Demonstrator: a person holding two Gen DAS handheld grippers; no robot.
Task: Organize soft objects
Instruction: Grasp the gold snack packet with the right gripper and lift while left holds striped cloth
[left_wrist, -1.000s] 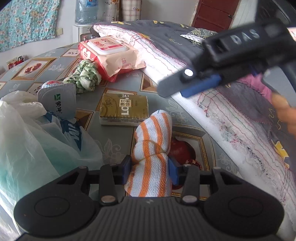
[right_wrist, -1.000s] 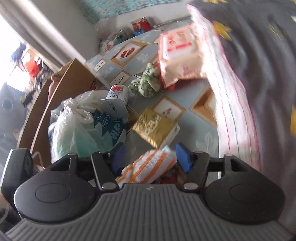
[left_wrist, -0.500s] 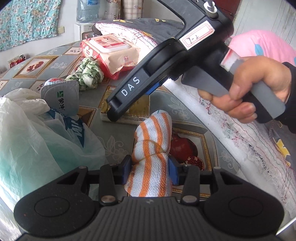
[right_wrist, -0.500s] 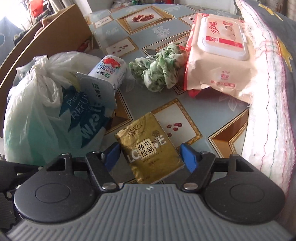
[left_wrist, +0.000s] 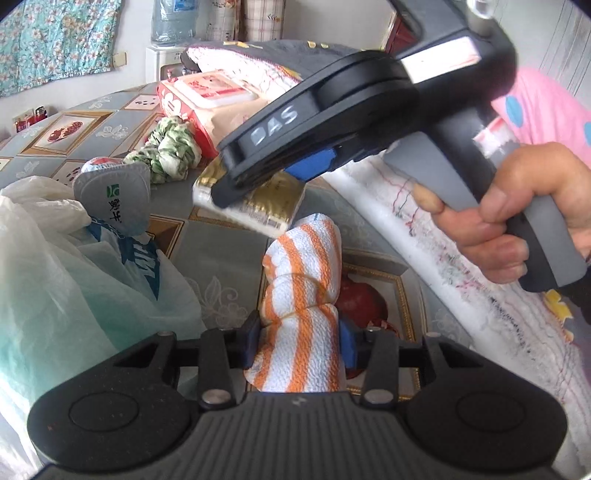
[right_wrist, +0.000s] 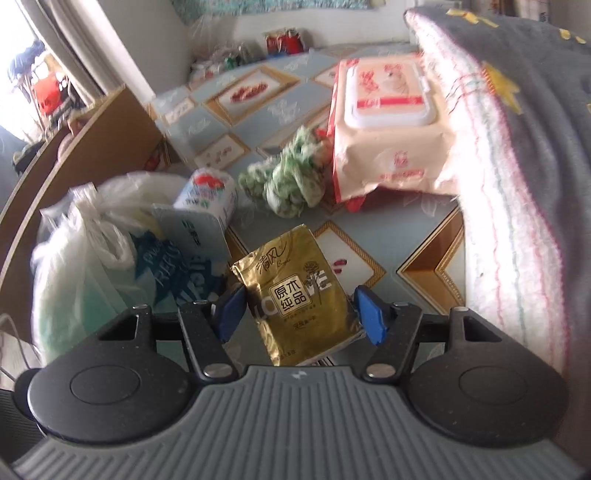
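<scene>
Right gripper (right_wrist: 300, 317) fingers wide, just closing, straddling gold tissue pack (right_wrist: 295, 291), long axis running up-frame; left gripper (left_wrist: 299, 341) clamps striped towel (left_wrist: 301, 314)

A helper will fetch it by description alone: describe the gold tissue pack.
On the patterned table, beside the folded blanket, it lies in front of the green cloth. The gold tissue pack is the only shiny, flat, metallic-looking thing there.
</scene>
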